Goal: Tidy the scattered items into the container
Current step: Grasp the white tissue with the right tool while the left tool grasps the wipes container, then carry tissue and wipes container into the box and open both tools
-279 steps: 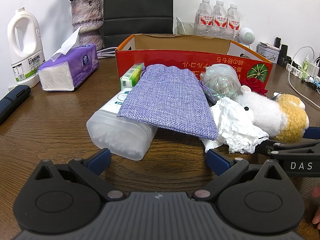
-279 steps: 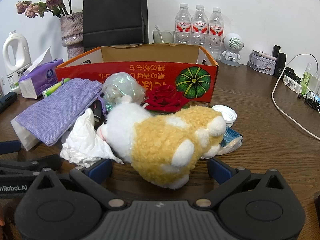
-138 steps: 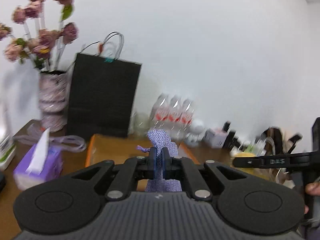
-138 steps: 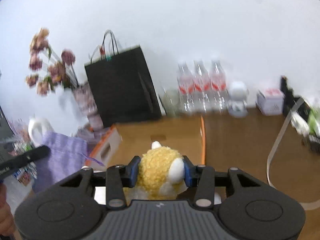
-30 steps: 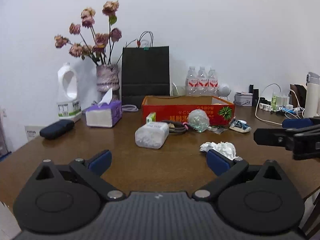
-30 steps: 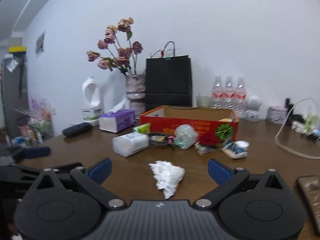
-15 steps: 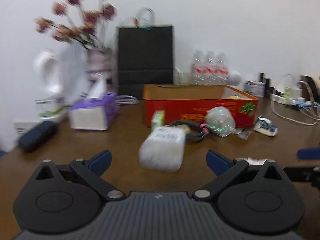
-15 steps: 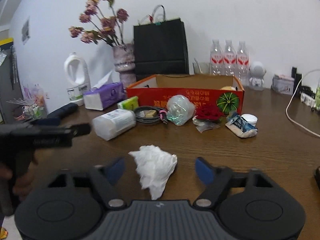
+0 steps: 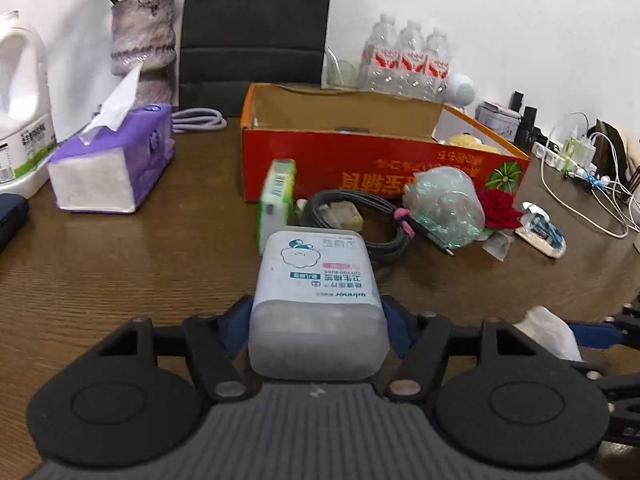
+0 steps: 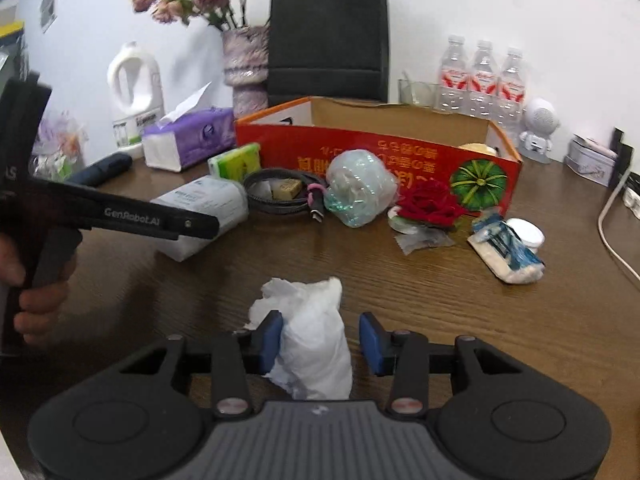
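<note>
Two grasps being set at once, both on the near side of the red cardboard box (image 9: 360, 160). Left gripper (image 9: 318, 320): jaws just narrowed about halfway, blue pads flanking the translucent white cotton-swab tub (image 9: 316, 300), seemingly touching its sides. Right gripper (image 10: 320, 340): jaws just narrowed to a small gap around the crumpled white tissue (image 10: 310, 340); one pad touches, the other stands clear (grip incomplete). Next, likely: finish closing, lift both, carry over the box rim.
</note>
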`<state>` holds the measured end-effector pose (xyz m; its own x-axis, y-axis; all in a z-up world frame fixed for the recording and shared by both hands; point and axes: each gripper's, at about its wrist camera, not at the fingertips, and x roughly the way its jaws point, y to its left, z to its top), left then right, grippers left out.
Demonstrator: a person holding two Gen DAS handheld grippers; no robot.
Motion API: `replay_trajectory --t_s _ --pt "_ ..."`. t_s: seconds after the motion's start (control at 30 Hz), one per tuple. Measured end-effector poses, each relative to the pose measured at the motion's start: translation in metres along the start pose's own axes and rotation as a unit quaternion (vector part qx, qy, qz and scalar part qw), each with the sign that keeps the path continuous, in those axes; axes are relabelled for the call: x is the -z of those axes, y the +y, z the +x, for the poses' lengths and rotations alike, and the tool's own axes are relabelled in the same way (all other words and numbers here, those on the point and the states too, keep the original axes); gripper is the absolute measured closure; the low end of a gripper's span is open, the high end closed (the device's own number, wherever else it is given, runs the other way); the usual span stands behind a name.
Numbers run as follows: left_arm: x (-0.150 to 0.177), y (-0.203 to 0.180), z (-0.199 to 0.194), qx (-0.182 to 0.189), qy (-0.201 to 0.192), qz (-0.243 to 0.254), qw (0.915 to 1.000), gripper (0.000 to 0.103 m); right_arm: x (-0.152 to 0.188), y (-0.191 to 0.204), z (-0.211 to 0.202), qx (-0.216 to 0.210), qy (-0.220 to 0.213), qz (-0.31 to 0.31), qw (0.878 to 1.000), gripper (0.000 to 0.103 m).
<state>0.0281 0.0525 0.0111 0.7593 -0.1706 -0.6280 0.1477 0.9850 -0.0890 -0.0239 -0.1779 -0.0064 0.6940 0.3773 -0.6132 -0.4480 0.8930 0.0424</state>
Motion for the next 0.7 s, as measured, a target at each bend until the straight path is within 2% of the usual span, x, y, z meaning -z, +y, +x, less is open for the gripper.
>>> replay_trajectory --t_s 0.03,0.13,0.27,0.37,0.47,0.57,0.63,0.7 --pt "-0.001 -0.001 0.001 -0.004 0.001 -0.002 1.0 0.035 -0.002 0.0 0.002 -0.005 0.0 0.0 1.0 0.083" --pt "0.0 -0.007 -0.002 -0.014 -0.004 -0.008 0.9999 0.036 -0.005 0.002 0.005 -0.007 0.0 -0.013 1.0 0.087" --pt "0.003 -0.012 -0.026 -0.007 -0.048 -0.031 0.9983 0.036 -0.012 -0.006 -0.007 -0.009 -0.017 0.004 1.0 0.089" --pt "-0.01 -0.016 -0.045 0.0 -0.084 -0.033 0.996 0.036 -0.028 -0.022 -0.024 -0.009 -0.051 0.029 0.998 0.089" --pt "-0.045 -0.014 -0.047 0.009 -0.113 -0.035 0.993 0.036 -0.058 -0.045 -0.035 -0.004 -0.085 0.038 0.996 0.089" --pt "-0.1 -0.013 -0.036 0.006 -0.147 -0.024 0.9888 0.036 -0.104 -0.069 -0.038 0.004 -0.118 0.031 0.993 0.088" --pt "-0.144 -0.014 -0.016 0.001 -0.157 -0.013 0.9876 0.036 -0.139 -0.086 -0.032 0.005 -0.136 0.021 0.991 0.088" --pt "-0.182 -0.014 0.013 -0.006 -0.149 -0.011 0.9887 0.036 -0.176 -0.107 -0.01 0.01 -0.129 0.022 0.991 0.088"
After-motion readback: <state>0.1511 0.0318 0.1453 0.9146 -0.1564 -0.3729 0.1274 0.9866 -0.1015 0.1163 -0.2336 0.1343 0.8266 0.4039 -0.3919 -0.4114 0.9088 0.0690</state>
